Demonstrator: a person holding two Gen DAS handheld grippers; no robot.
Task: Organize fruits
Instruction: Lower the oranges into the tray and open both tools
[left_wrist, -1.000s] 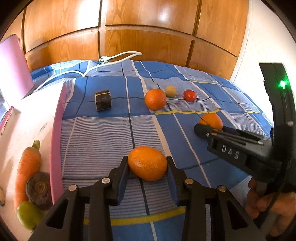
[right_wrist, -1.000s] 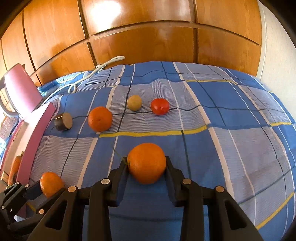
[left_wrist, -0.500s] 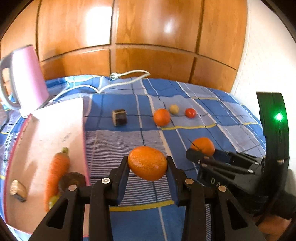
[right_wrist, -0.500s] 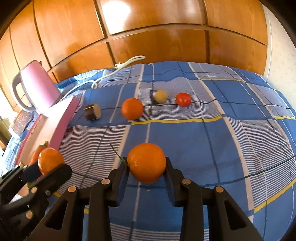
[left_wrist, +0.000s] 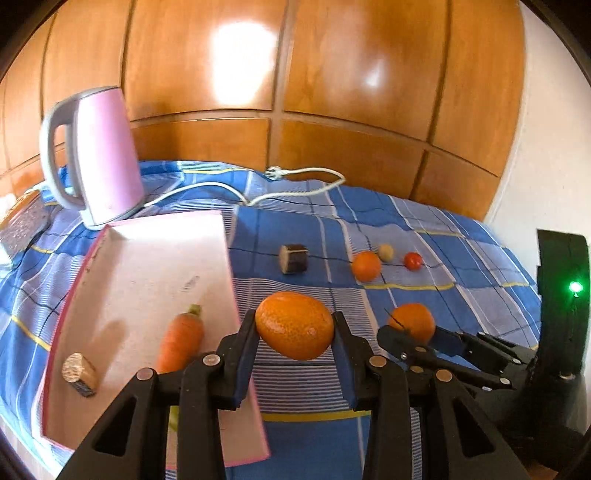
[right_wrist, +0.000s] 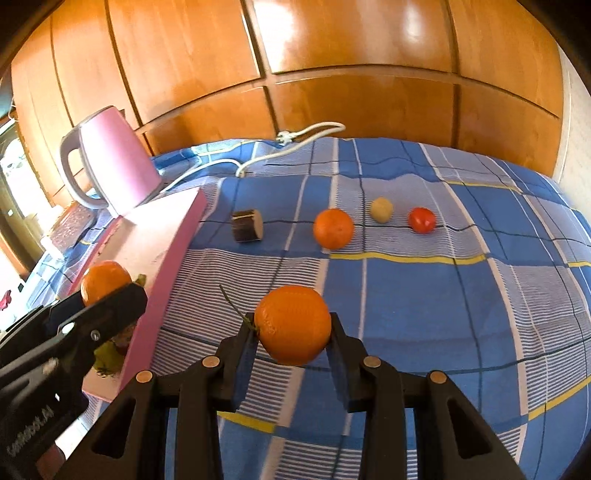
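My left gripper (left_wrist: 295, 326) is shut on an orange (left_wrist: 294, 325) and holds it in the air by the right edge of the pink tray (left_wrist: 147, 266). My right gripper (right_wrist: 292, 326) is shut on a second orange with a stem (right_wrist: 292, 325), above the blue cloth; it also shows in the left wrist view (left_wrist: 413, 321). The left gripper's orange shows in the right wrist view (right_wrist: 103, 280) over the tray (right_wrist: 162, 236). A third orange (right_wrist: 333, 228), a yellowish fruit (right_wrist: 381, 210) and a tomato (right_wrist: 422, 220) lie in a row on the cloth.
The tray holds a carrot (left_wrist: 181, 338) and a wood piece (left_wrist: 79, 373). Another wood piece (right_wrist: 247, 230) lies on the cloth by the tray. A pink kettle (left_wrist: 99, 155) with a white cord (left_wrist: 295, 184) stands behind the tray, before a wooden wall.
Both grippers have risen with their oranges and swung left toward the tray. The kettle and the whole tray have come into view.
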